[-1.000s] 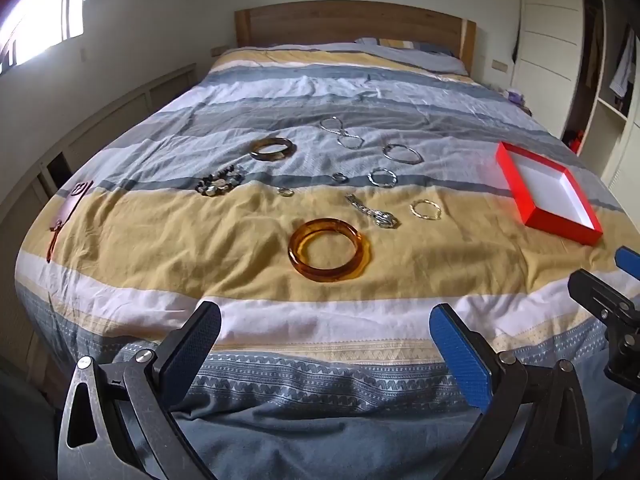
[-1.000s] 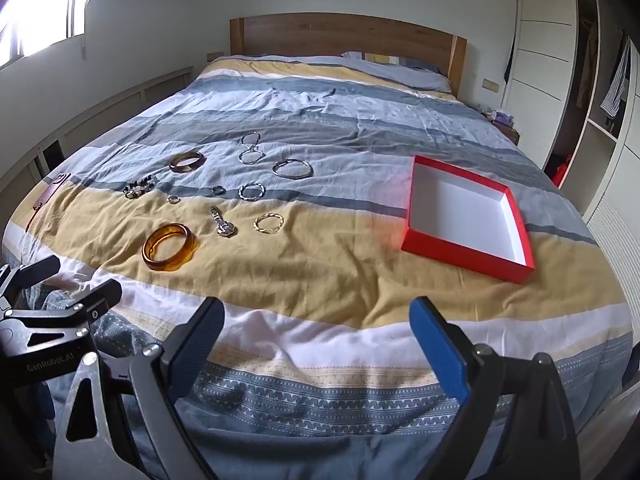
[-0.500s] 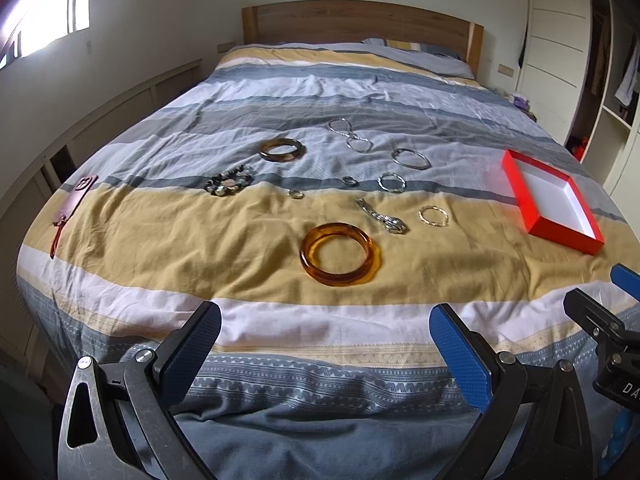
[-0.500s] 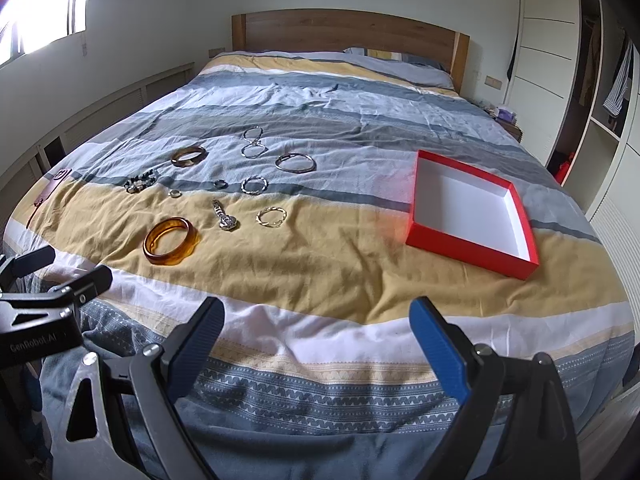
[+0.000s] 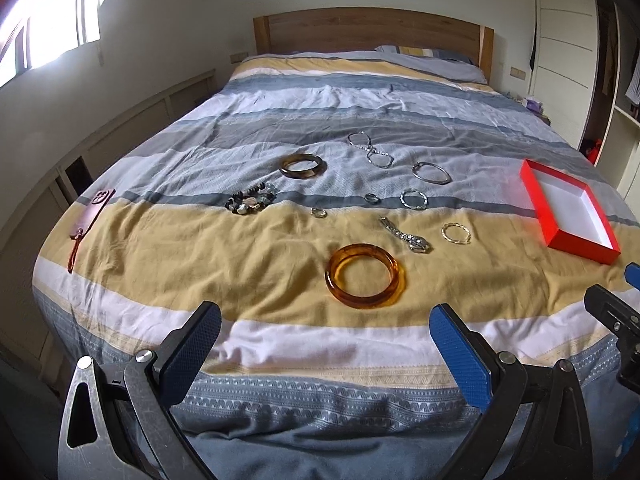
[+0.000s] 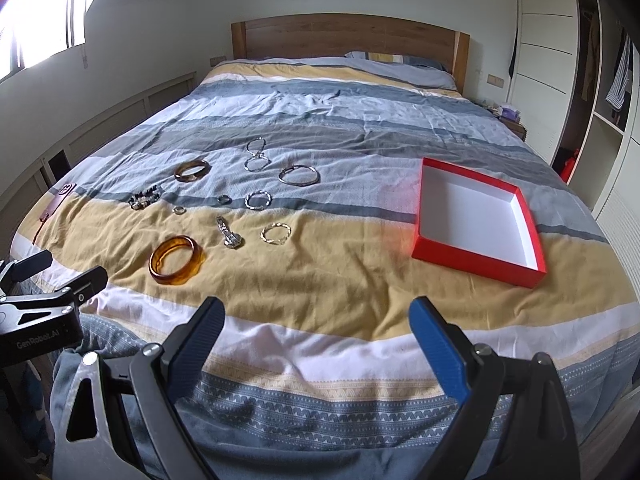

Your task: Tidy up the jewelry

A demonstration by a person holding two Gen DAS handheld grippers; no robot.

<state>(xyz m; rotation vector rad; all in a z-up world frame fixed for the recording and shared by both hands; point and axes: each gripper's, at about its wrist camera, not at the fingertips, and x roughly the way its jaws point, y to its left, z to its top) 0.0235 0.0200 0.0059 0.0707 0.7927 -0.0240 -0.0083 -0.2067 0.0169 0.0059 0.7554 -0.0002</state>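
On striped bed (image 5: 240, 264): glossy amber bangle (image 5: 365, 276), thin metal rings, red box (image 6: 478, 224). Both grippers (image 5: 325, 344) (image 6: 316, 338) level, jaws spread, nothing held.

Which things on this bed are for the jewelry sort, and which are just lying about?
For the job:
amber bangle
brown bangle
bead bracelet
watch
gold bracelet
silver bangles
two small rings
red box, empty

Lying about:
pink case with strap
pillow
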